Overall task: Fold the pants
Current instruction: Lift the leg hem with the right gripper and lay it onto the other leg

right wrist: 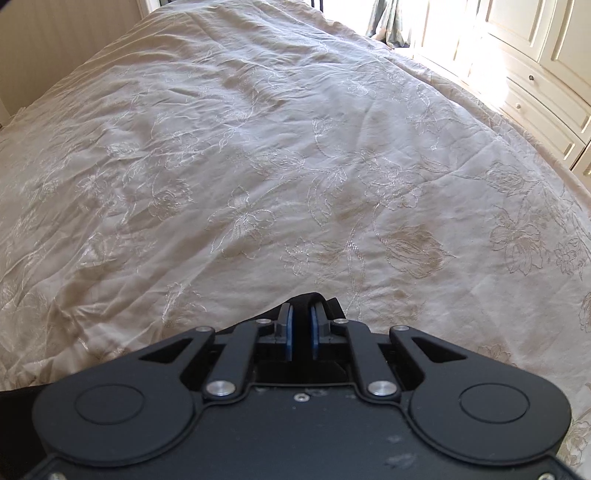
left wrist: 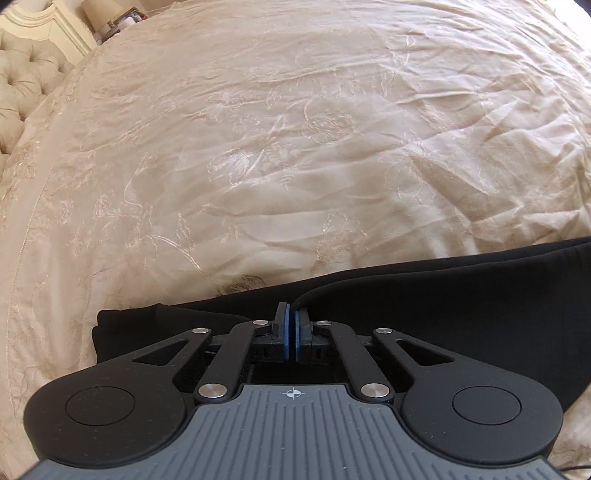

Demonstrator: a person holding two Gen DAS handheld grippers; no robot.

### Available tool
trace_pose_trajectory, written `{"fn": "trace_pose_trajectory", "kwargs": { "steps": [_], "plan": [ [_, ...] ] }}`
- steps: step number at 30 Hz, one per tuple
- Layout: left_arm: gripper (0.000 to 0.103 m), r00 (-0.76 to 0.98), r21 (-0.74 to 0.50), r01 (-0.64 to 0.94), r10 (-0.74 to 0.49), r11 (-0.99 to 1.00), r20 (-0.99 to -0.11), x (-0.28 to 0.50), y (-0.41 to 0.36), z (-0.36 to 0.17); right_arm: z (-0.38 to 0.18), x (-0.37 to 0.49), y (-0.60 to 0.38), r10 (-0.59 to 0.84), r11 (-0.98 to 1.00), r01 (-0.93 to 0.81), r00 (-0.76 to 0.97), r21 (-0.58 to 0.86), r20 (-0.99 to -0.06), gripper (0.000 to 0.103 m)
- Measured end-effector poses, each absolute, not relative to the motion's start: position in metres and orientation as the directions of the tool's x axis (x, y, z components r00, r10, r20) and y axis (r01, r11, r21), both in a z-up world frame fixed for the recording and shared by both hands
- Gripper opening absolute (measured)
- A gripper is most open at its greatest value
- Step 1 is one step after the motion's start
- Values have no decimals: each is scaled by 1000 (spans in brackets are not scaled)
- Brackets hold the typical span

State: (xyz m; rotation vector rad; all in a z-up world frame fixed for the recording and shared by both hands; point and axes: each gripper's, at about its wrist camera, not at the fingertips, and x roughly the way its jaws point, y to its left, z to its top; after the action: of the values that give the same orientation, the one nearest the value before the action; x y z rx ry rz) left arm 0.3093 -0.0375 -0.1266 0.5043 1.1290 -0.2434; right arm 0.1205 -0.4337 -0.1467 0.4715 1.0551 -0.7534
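Both grippers, left (left wrist: 294, 314) and right (right wrist: 301, 314), clamped black pants (left wrist: 424, 306) on bedspread (left wrist: 258, 147); we judged fabric soft, limp, best pinched at edges.

A bed fills both views ahead of the jaws, covered by a cream bedspread (left wrist: 295, 147) with embroidered floral stitching, creased throughout. Far ahead and left of the left jaws stands a tufted headboard (left wrist: 26, 85), with a cream panelled surround (left wrist: 48, 26) and a lamp (left wrist: 101, 14) beyond it. Ahead and right of the right jaws runs a cream wardrobe (right wrist: 535, 48) with drawers and small knobs. A curtain (right wrist: 391, 18) hangs far ahead. Strong daylight washes out the wardrobe front.
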Motion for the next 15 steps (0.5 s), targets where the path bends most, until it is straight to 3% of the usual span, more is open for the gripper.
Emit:
{"fn": "trace_pose_trajectory", "kwargs": {
  "steps": [15],
  "plan": [
    [6, 379, 273, 494, 78, 825, -922, 331, -45, -142, -172, 130, -436, -364, 635, 768, 203, -83, -909, 11]
  ]
}}
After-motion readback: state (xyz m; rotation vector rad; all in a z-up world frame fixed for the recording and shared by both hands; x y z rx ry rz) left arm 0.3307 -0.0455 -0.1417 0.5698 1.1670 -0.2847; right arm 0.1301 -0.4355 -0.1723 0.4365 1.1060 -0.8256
